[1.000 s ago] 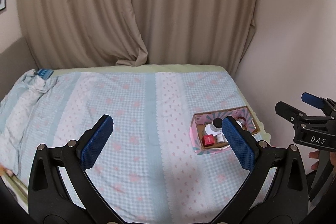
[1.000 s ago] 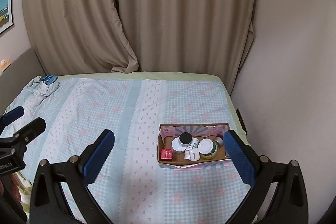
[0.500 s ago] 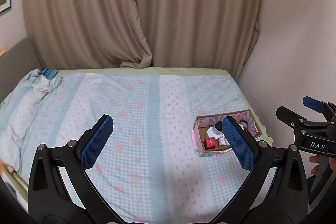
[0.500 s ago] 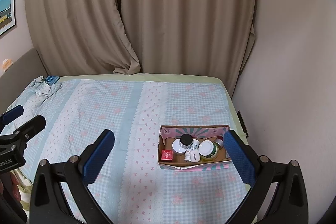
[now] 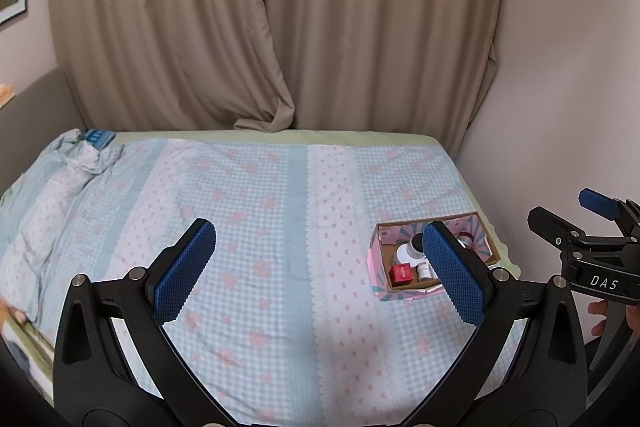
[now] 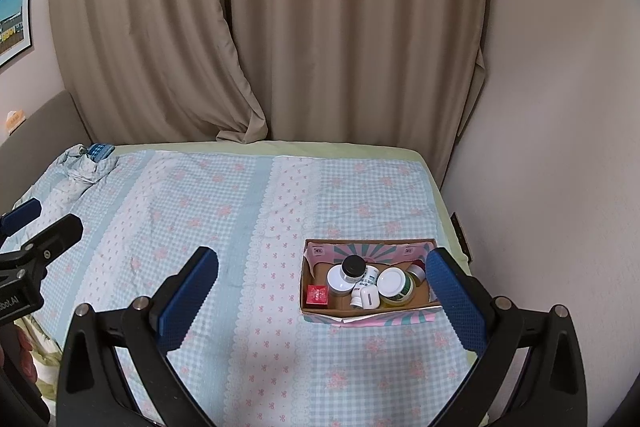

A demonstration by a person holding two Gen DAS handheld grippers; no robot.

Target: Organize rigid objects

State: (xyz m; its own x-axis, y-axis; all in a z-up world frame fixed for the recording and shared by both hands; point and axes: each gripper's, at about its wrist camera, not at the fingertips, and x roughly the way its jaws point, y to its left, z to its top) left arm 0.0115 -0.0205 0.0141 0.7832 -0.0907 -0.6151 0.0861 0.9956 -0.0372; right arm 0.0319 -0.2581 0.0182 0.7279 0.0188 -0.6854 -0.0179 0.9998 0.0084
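Note:
A pink patterned cardboard box (image 6: 320, 319) sits on the bed near its right edge; it also shows in the left wrist view (image 5: 374, 265). Inside lie a small red box (image 6: 317, 295), a white jar with a black cap (image 6: 353, 265), a white-lidded jar (image 6: 392, 281) and small white bottles (image 6: 366, 295). My right gripper (image 6: 324, 291) is open and empty, held above the bed in front of the box. My left gripper (image 5: 320, 261) is open and empty, to the left of the box. Its right finger hides part of the box.
The bed has a blue and pink checked sheet (image 6: 224, 211). A crumpled blanket (image 6: 82, 167) with a blue item (image 6: 100, 150) lies at the far left corner. Beige curtains (image 6: 280, 27) hang behind, and a wall (image 6: 540, 147) runs along the right side.
Both grippers have risen and pulled back a little, so more of the curtains and bed shows. Both stay open. The box and its contents have not moved.

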